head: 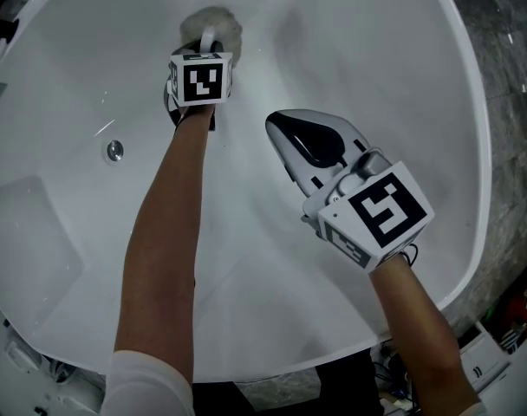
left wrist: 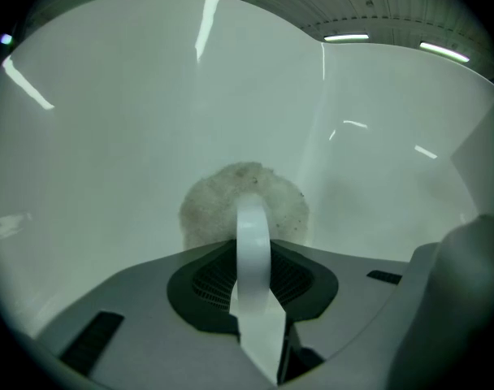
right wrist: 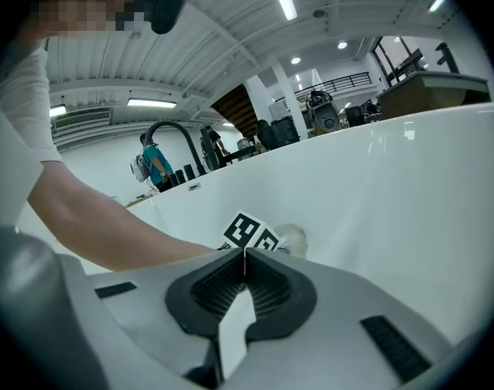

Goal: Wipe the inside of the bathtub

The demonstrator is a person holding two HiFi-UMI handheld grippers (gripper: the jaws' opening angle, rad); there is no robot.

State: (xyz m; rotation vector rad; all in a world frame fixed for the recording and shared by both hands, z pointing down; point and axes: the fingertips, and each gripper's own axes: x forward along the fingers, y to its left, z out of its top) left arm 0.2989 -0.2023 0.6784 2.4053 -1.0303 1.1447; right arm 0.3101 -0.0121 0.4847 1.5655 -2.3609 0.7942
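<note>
Just right of the drain [head: 114, 151], the left claw [head: 203, 43] is clamped on the white strap of a round fluffy pad [head: 216, 22], which lies flat against the bathtub [head: 376, 50] wall. Farther right, the right claw [head: 279, 126] hovers with its jaws together, empty. No streaks show how much has been wiped, so most of the tub probably remains.

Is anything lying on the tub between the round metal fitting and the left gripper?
No. In the head view that stretch between the fitting and the left gripper, shut on its pad, is bare white tub.
</note>
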